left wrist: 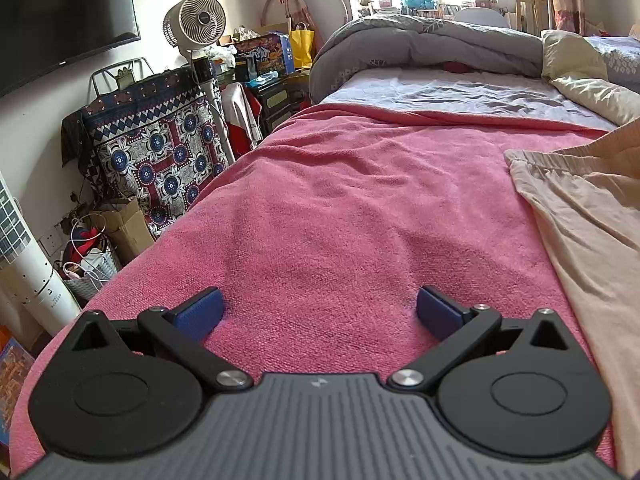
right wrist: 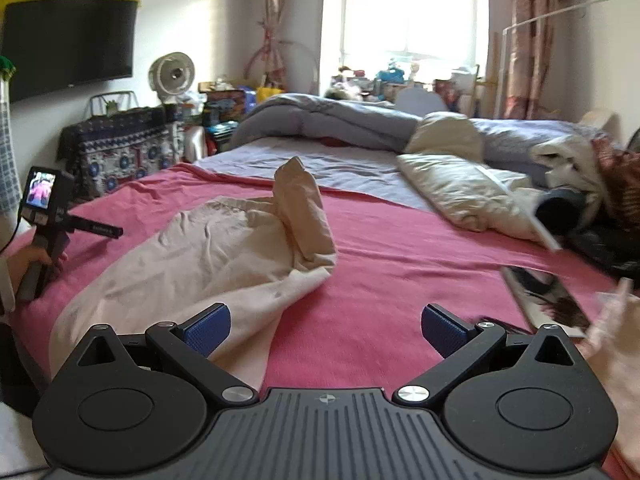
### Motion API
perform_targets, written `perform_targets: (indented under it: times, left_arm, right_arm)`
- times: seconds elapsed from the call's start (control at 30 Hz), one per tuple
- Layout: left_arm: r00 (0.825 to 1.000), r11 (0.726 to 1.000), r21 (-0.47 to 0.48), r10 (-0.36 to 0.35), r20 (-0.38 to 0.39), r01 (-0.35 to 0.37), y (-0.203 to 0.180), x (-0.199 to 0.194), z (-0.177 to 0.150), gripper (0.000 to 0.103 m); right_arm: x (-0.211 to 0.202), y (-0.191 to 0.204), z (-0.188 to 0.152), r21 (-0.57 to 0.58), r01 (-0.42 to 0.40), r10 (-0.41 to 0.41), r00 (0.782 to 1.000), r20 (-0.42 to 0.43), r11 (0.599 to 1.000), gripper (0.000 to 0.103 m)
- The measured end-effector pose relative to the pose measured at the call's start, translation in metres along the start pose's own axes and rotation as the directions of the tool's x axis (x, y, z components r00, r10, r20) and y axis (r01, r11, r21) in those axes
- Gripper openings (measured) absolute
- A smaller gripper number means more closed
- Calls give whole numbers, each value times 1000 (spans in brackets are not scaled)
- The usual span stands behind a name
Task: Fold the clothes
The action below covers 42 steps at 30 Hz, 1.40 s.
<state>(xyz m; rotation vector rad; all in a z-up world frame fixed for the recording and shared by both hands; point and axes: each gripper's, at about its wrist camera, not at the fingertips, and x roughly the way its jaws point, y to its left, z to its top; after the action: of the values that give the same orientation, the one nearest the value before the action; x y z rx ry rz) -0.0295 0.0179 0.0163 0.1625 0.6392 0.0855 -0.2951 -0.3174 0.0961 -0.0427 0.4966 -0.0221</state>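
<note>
a: pink towel [left wrist: 320,200] spread flat across the bed, and that looks like the folding surface, laid out so the garment has a clean patch to lie on.

b: and the garment [right wrist: 208,256] itself, cream cloth, sits just ahead and to the left of the right claw [right wrist: 326,330], crumpled, one corner poking up like a little peak.

a: right claw's jaws stand wide apart, nothing between them but towel. its left pad [right wrist: 208,330] hangs over the garment's near edge, touching or not i can't tell.

b: left claw [left wrist: 320,312], same story: jaws wide, empty, hovering over bare towel. the garment lies off to its right, waistband edge showing.

a: so both are angled down at the bed, poised to pick an edge, i'd say. nothing folded yet.

b: count it up. two claws, one cream garment on the towel, one towel.

a: plus one phone [right wrist: 548,300] lying right of the right claw, near its pad, and one grey duvet [left wrist: 432,44] bunched far ahead.

b: pale cloth at the far right edge too, can't tell what.
</note>
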Motion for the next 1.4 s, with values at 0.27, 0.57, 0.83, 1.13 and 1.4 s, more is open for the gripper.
perform_targets:
  times: [0.27,0.57,0.83,1.13,1.4]
  left_arm:
    - [1000,1000,-5,-7,4,7,8,-1,-1,103]
    - [1000,1000,6,-1,-9,1,13,5,2,103]
    - [1000,1000,3,-1,0,1,11,8,-6,103]
    - [1000,1000,2,-2,0,2,5,5,-8,103]
    - [1000,1000,1,-4,-1,4,10,3,-5,103]
  right_arm:
    - [-76,-22,-8,63,151,-153,988,32,987,103]
    - [-57,-26,-40,87,253,-250,967,-49,963,103]
    - [-50,-28,-53,166,250,-246,968,-47,954,103]
    - [-54,-28,-53,258,271,-288,957,32,927,103]
    - [-58,-28,-74,172,337,-346,938,27,926,103]
